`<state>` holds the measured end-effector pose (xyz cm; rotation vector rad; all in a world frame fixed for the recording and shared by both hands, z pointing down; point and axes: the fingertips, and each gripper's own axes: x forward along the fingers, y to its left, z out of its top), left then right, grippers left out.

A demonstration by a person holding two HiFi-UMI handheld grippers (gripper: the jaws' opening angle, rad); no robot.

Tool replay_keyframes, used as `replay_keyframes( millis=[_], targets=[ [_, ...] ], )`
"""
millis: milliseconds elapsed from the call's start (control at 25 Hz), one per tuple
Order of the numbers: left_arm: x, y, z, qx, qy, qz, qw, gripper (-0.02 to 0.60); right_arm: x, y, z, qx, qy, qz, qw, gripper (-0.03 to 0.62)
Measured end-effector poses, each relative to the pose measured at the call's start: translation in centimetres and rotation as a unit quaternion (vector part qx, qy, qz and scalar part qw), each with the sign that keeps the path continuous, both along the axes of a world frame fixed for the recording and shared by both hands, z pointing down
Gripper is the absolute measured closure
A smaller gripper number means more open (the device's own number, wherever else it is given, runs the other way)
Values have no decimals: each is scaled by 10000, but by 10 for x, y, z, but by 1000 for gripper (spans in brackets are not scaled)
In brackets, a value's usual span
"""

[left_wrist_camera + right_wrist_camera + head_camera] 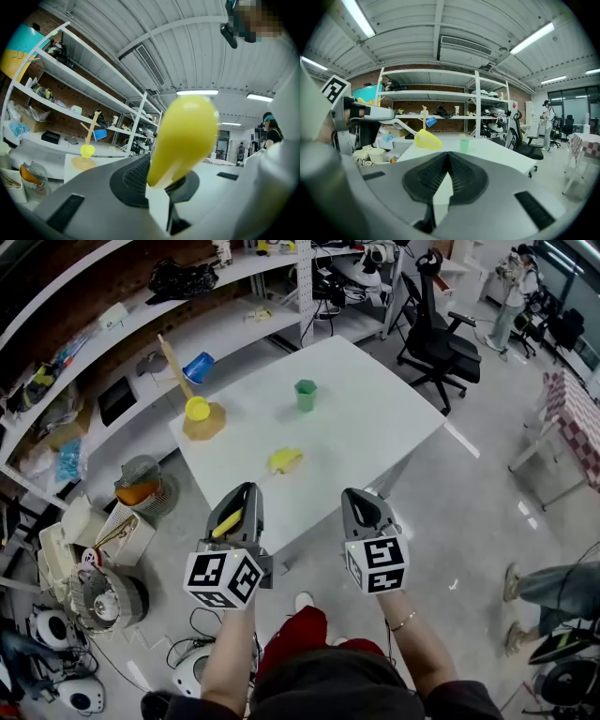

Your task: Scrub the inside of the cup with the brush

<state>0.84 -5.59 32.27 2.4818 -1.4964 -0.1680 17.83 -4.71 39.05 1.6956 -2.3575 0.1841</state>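
Observation:
The green cup [306, 395] stands upright near the middle of the white table [375, 418] and shows small in the right gripper view [464, 145]. My left gripper [242, 495] is shut on the yellow handle of the brush [185, 136]. A thin stem carries the yellow brush head [286, 460] out over the table's near edge, short of the cup; the head also shows in the right gripper view [427, 139]. My right gripper [364, 507] hangs beside the left one, off the table's near edge, and its jaws [446, 164] are shut with nothing between them.
A wooden cup stand [202, 418] with a yellow cup [197, 409] and a blue cup [198, 367] sits at the table's far left corner. Cluttered shelves [141, 306] run behind. A black office chair [441, 334] stands at the far right; fans and boxes [103, 559] crowd the floor at left.

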Motion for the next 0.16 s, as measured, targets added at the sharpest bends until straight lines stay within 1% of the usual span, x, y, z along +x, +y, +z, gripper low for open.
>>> replay_keyframes(
  millis=[160],
  targets=[
    [8,29,-4,52,-11,-70,10000,543,14,27,-6,54,-27,58,10000,576]
  ],
)
